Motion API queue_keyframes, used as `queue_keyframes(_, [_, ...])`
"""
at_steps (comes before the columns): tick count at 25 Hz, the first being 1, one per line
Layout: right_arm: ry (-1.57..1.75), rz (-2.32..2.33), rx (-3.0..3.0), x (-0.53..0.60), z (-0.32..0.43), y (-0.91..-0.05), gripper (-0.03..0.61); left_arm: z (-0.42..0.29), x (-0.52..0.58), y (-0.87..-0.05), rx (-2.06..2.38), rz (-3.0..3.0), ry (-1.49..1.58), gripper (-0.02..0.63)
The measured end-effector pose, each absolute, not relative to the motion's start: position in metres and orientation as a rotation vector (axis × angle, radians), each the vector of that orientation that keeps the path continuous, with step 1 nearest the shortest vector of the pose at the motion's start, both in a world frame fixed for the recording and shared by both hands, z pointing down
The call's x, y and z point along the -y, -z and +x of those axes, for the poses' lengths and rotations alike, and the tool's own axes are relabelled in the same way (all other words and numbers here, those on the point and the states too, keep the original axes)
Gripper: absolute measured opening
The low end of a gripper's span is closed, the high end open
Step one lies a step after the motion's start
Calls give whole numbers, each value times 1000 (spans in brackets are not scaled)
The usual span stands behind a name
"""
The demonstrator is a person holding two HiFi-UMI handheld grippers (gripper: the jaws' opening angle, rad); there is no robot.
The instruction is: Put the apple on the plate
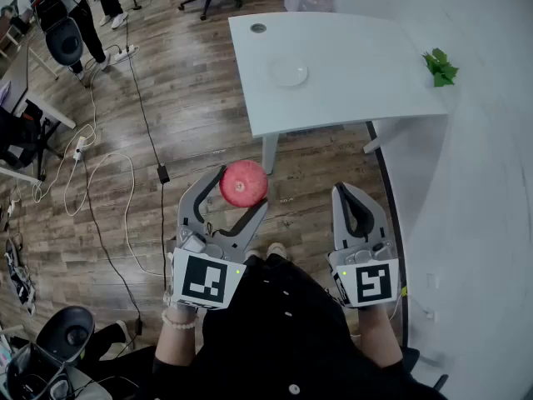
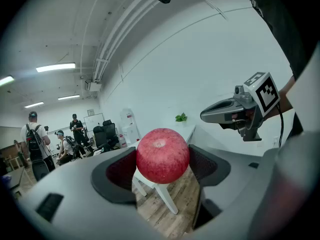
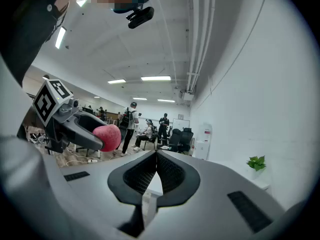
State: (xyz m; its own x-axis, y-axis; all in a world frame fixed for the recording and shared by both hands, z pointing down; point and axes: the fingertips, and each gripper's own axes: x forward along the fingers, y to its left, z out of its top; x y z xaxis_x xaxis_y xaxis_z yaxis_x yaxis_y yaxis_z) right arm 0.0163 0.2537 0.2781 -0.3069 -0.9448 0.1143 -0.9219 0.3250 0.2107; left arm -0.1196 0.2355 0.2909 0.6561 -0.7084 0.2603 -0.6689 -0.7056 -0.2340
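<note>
A red apple (image 1: 243,182) sits between the jaws of my left gripper (image 1: 233,192), which is shut on it and held above the wooden floor. In the left gripper view the apple (image 2: 162,155) fills the gap between both dark pads. My right gripper (image 1: 353,205) hangs beside it with its jaws shut and empty; its pads meet in the right gripper view (image 3: 156,170), where the apple (image 3: 108,137) shows to the left. A white plate (image 1: 288,75) lies on the white table (image 1: 358,90) farther ahead, well apart from both grippers.
A green leafy sprig (image 1: 440,67) lies at the table's right edge. A curved white wall (image 1: 491,190) runs along the right. Cables (image 1: 146,123) trail over the wooden floor at left, with office chairs (image 1: 65,40) and people at the back.
</note>
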Motion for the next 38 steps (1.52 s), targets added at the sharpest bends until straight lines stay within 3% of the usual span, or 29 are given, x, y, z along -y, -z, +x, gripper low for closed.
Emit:
queue_keyframes(23, [239, 1601, 2393, -249, 25, -277, 41, -104, -232, -290, -1213, -2718, 537, 344])
queue_keyframes(38, [186, 1652, 2420, -258, 72, -283, 41, -75, -241, -287, -1286, -2692, 521, 344])
